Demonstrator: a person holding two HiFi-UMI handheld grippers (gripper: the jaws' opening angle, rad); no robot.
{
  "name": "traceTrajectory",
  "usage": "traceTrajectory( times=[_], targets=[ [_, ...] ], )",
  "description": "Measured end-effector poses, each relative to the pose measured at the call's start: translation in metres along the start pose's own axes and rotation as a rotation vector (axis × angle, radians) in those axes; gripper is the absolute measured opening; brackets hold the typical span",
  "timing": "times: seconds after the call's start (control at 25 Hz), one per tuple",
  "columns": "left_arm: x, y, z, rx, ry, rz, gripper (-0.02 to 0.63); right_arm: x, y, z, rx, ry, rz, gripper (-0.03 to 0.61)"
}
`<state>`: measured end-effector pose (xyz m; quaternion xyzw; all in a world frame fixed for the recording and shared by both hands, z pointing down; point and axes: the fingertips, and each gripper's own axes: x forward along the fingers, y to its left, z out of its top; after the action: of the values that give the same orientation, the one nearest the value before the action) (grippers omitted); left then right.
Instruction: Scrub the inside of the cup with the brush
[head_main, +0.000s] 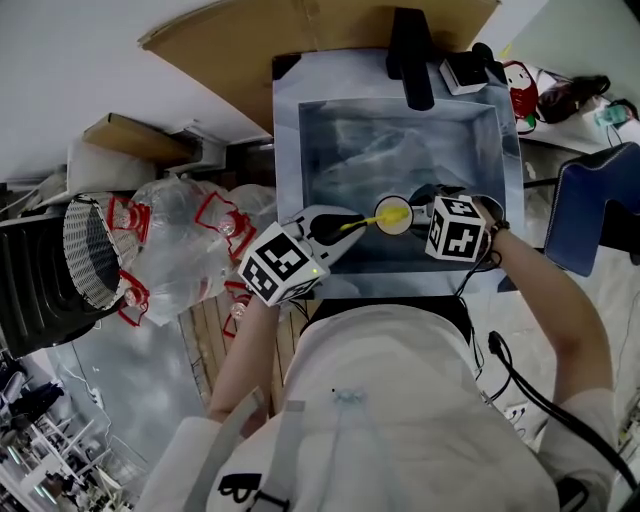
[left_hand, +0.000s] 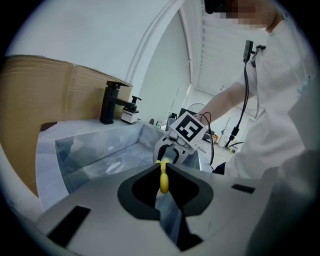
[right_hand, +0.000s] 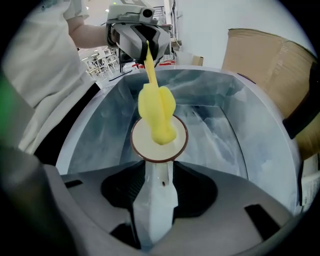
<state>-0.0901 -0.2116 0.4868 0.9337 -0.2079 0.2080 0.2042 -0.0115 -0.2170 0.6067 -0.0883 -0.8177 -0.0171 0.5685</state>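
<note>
We have the white cup with a brown rim pinched in the right gripper, its jaws closed on the cup's white side, mouth tipped towards the left gripper. That one is clamped on the thin handle of the yellow soft-headed brush. Both are held over the grey steel sink. The brush head sits in the cup's mouth, and we see nothing else inside. We judge the cup stiff, glazed, breakable and slippery when wet, so a firm side grip suits it. The brush looks light, with a yielding head.
</note>
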Motion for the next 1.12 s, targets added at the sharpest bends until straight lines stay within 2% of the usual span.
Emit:
traceTrajectory(
  times=[0.12, 0.44, 0.76, 0.92, 1.12],
  targets=[
    [0.003, 0.002, -0.003, -0.015, 0.004, 0.007, 0.035, 0.001, -0.004, -0.005, -0.007, -0.001, -0.033, 0.084],
    [0.008, 0.001, -0.007, -0.003, 0.043, 0.016, 0.035, 0.002, 0.000, -0.004, 0.001, 0.011, -0.019, 0.075],
    [0.011, 0.001, -0.005, 0.053, 0.133, 0.031, 0.035, 0.002, 0.000, -0.005, -0.013, 0.049, -0.017, 0.075],
    [0.014, 0.001, -0.008, 0.105, 0.219, 0.031, 0.035, 0.002, 0.000, -0.005, -0.025, 0.062, -0.015, 0.075],
    [0.020, 0.002, -0.015, 0.216, 0.386, 0.031, 0.035, 0.003, 0.000, -0.004, -0.032, 0.059, -0.015, 0.075]
  ],
)
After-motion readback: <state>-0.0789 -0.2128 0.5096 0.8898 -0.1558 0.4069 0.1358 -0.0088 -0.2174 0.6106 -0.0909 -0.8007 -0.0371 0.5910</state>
